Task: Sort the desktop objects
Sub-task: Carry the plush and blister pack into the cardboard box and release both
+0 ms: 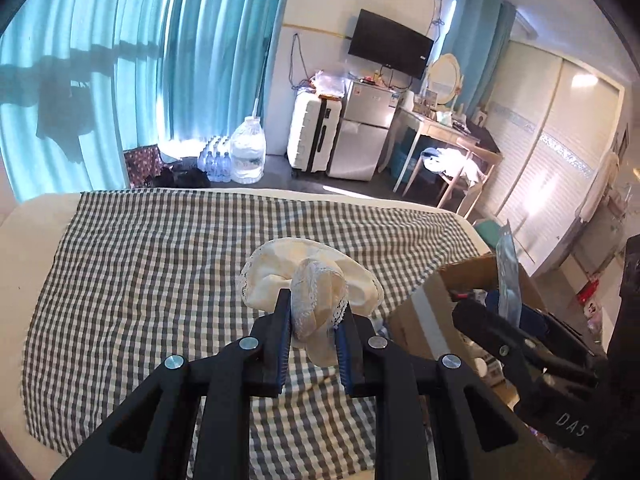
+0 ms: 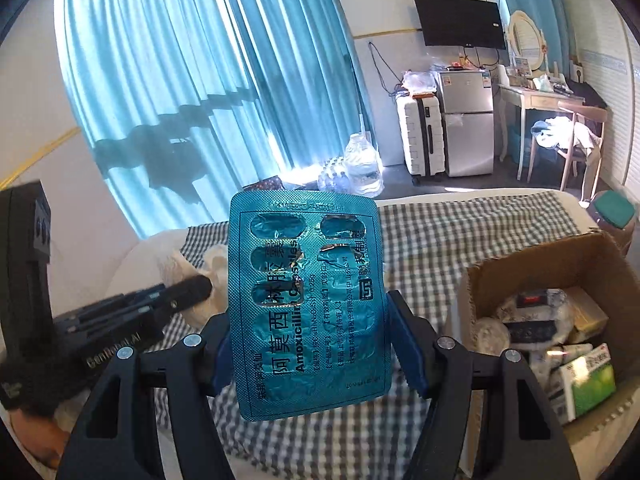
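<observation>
My left gripper (image 1: 316,304) is shut on a cream, lace-trimmed piece of fabric (image 1: 312,268), bunched between its blue pads and held above the checked tablecloth (image 1: 160,260). My right gripper (image 2: 308,312) is shut on a teal foil blister pack (image 2: 304,300) of capsules, which stands upright with its edges against both pads. Several of its pockets are burst. In the right wrist view the left gripper (image 2: 196,286) hangs at the left with the fabric (image 2: 216,264). The left wrist view shows the right gripper (image 1: 500,332) over the box, blister pack (image 1: 508,276) edge-on.
An open cardboard box (image 2: 560,264) stands at the right on the checked cloth (image 2: 440,232), holding medicine boxes, tubes and a round container. A green-lidded jar (image 2: 614,208) sits behind it. Beyond the table are curtains, a water bottle (image 1: 248,152), a suitcase and a small fridge.
</observation>
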A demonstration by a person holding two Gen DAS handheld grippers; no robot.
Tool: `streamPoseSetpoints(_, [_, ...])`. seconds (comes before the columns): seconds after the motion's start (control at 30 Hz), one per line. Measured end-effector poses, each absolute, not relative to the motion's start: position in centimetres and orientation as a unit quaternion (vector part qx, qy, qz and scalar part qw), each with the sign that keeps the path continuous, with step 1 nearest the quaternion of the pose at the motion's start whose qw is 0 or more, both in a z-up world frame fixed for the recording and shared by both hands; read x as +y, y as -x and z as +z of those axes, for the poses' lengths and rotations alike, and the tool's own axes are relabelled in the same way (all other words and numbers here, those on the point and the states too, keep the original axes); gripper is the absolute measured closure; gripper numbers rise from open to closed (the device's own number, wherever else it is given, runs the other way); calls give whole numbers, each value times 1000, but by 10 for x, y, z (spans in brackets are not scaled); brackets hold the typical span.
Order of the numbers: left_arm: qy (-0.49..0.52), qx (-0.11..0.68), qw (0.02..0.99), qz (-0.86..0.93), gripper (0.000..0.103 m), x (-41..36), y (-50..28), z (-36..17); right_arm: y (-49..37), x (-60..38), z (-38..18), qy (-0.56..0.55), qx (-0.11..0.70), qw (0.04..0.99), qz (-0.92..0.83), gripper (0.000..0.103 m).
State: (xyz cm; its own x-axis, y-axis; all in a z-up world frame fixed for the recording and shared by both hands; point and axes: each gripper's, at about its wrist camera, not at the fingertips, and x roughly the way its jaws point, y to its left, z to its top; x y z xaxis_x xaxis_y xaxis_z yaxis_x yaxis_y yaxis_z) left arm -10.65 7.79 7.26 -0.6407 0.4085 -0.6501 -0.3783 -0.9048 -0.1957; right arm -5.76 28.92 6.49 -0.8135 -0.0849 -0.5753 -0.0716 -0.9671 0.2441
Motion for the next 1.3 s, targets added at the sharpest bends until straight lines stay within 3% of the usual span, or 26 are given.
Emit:
streamPoseSetpoints(0.4, [356,28,306,882,83,185,59,81,1,392,87,-298,-136,-79,-942,38])
streamPoseSetpoints(0.77, [395,76,369,838,83,307,73,29,17,499,48,-350,-165,-143,-911,37])
streamPoseSetpoints(0.8, [399,82,370,835,81,314,75,23,22,505,43,-354,-168,-143,-909,37])
streamPoseSetpoints(0.83, [403,89,372,831,78,322,76,17,28,510,39,-357,-171,-144,-907,31])
streamPoseSetpoints(0.87, [407,97,375,827,57,330,77,13,33,515,36,-358,-177,-146,-905,23])
streamPoseSetpoints(0.9, [411,104,377,824,22,335,77,9,36,519,33,-360,-182,-147,-903,11])
streamPoseSetpoints(0.93, [410,111,370,826,9,338,76,7,39,523,32,-359,-188,-150,-902,10])
streamPoseSetpoints(0.97, [401,114,360,835,3,338,74,7,38,527,31,-355,-190,-152,-903,10])
streamPoseSetpoints(1.3, [405,92,294,861,3,272,83,11,12,502,35,-327,-206,-145,-911,10])
